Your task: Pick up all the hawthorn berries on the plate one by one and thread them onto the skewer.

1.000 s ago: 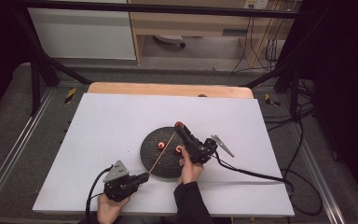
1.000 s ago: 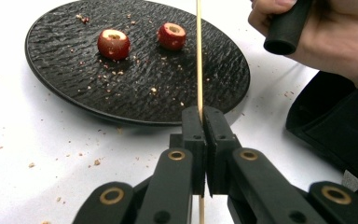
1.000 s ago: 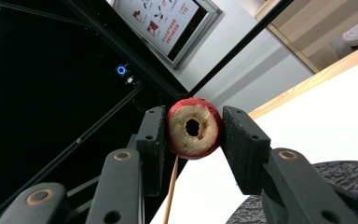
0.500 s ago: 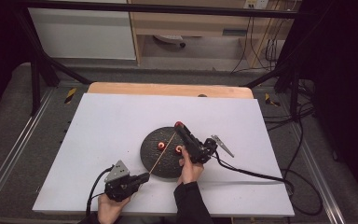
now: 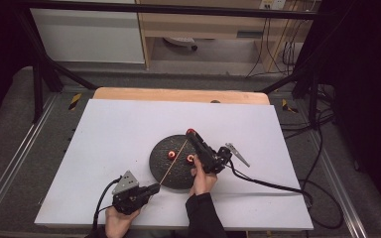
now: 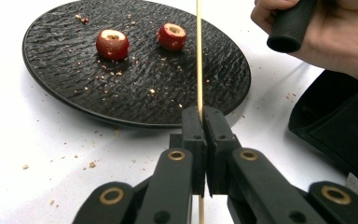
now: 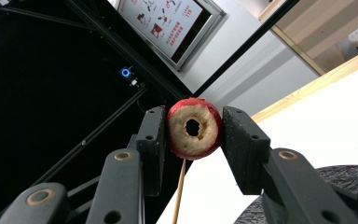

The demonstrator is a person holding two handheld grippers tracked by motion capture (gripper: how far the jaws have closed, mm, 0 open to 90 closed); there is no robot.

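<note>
My left gripper [image 6: 200, 116] clamped on skewer [image 6: 198, 56] near its base; skewer slants up over plate [image 6: 65, 88]. My right gripper [image 7: 193, 128] squeezes cored fruit [image 7: 194, 127] by red sides, hole facing camera, skewer tip just below it. Two more fruit pieces [image 6: 113, 44] on plate. Judgement: skewer thin, light, bendy, snaps if side-loaded; grip low, push along its axis. Fruit soft, crumbly, may split; hold skin sides gently, keep hole clear.
</note>
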